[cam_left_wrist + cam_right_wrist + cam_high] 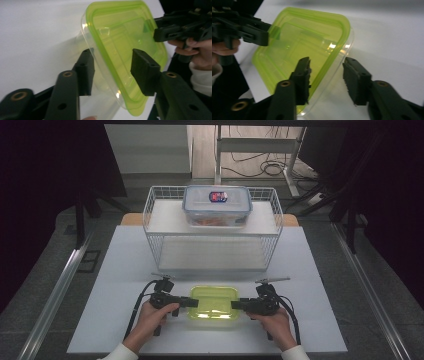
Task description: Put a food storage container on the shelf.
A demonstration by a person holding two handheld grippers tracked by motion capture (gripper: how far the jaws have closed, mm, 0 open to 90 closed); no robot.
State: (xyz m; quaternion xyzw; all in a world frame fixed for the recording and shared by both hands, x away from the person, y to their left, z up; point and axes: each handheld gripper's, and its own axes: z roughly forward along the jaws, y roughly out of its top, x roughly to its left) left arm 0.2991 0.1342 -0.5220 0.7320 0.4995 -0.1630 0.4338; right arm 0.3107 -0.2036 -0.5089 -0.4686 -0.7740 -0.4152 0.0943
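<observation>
Now the left claw (192,302) is at the left end of the green-lidded box (214,302), which sits near the front edge of the table (110,270). Its jaws are apart, one on each side of the box's rim, not pressing yet. The right claw (235,305) is at the right end of the box, jaws apart around the rim too. This looks like the grabbing step. Next, both claws need to squeeze the rim, then lift together and keep the box flat. Counting: two claws, one green-lidded box, one wire basket (272,232) near the back edge, and one blue-lidded box (217,205) on the basket.
</observation>
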